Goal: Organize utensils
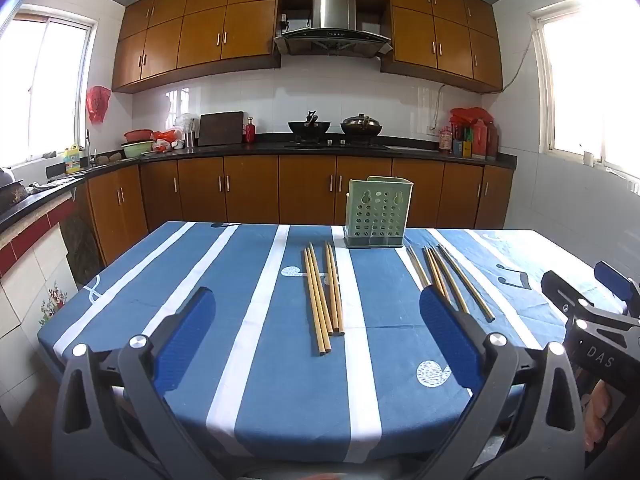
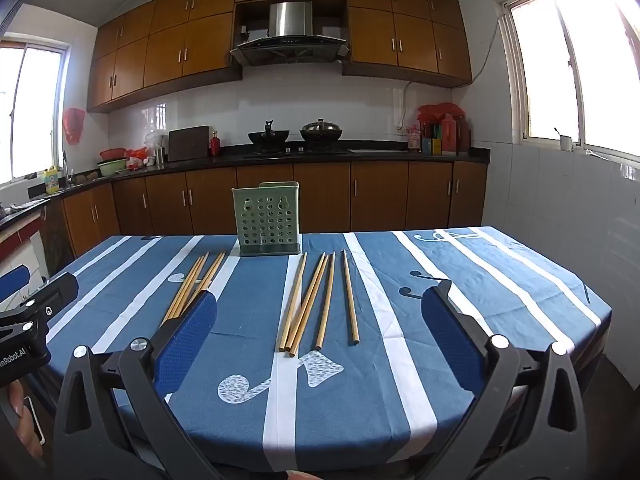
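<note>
Two bunches of wooden chopsticks lie on the blue-and-white striped tablecloth [image 1: 200,280]. The left bunch [image 1: 324,296] lies ahead of my left gripper [image 1: 318,304], which hovers open near the table's front edge with nothing between its fingers. The right bunch [image 2: 316,300] lies ahead of my right gripper [image 2: 320,304], also open and empty. A green perforated utensil holder [image 1: 376,213] stands upright at the table's far side, behind both bunches; it shows as the holder [image 2: 267,220] in the right wrist view. The right gripper [image 1: 600,296] appears at the left view's right edge.
The tablecloth [image 2: 480,300] covers the whole table, with bare room right of the chopsticks. Behind the table run kitchen counters [image 1: 320,148] with woks, bottles and bowls. A person's hand [image 2: 20,412] holds the left gripper's body at the lower left.
</note>
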